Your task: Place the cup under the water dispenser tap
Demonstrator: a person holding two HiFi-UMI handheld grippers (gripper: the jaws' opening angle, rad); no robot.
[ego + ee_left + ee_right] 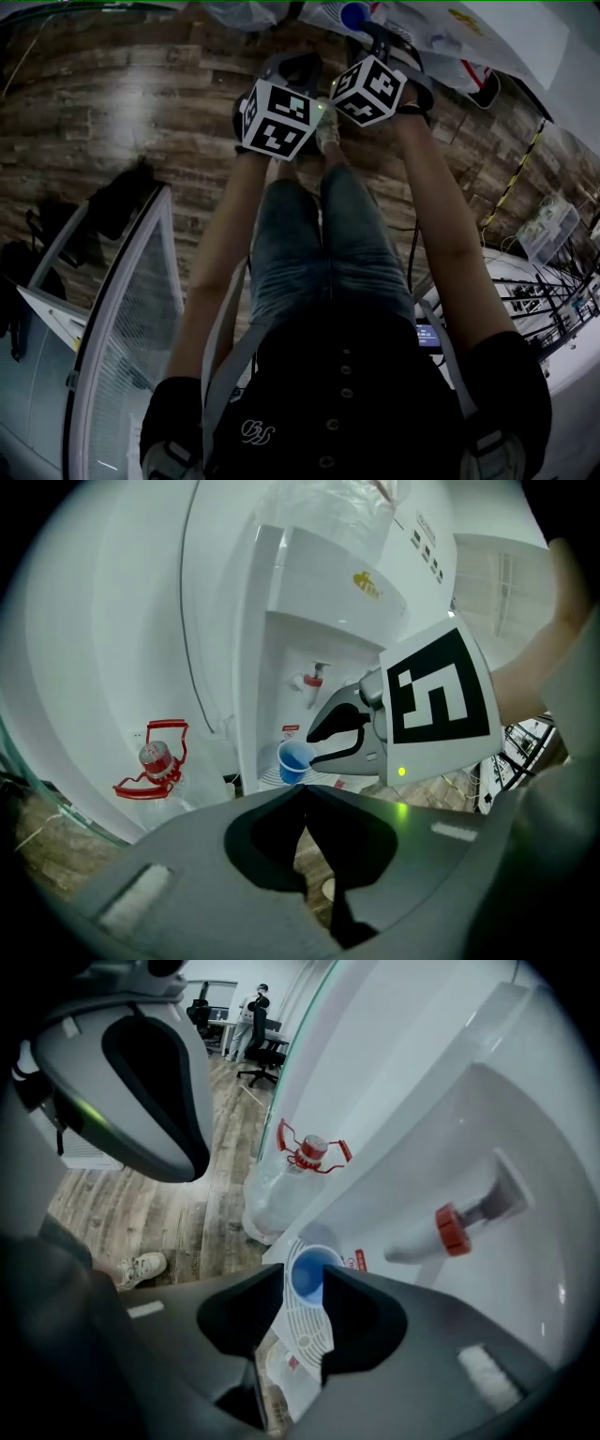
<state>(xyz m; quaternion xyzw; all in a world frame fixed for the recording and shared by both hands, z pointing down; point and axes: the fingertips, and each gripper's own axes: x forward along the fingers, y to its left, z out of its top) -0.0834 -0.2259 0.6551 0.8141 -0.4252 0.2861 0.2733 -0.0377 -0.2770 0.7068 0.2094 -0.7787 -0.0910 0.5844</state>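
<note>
Steeply tilted, the right claw [302,1277] gapes above the cup [307,1273].

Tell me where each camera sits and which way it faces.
Head view: on the head, facing steeply down; floor, torso, legs, both arms show.
Left gripper view: on the left gripper, facing the water dispenser; its shut jaws and the right gripper show.
Right gripper view: on that gripper, facing down at the cup; its open jaws show.
Gripper views share cup and tap.

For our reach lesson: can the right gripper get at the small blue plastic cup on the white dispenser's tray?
Probably yes: the right gripper, jaws open, points straight at the small blue plastic cup; nothing blocks the way.
</note>
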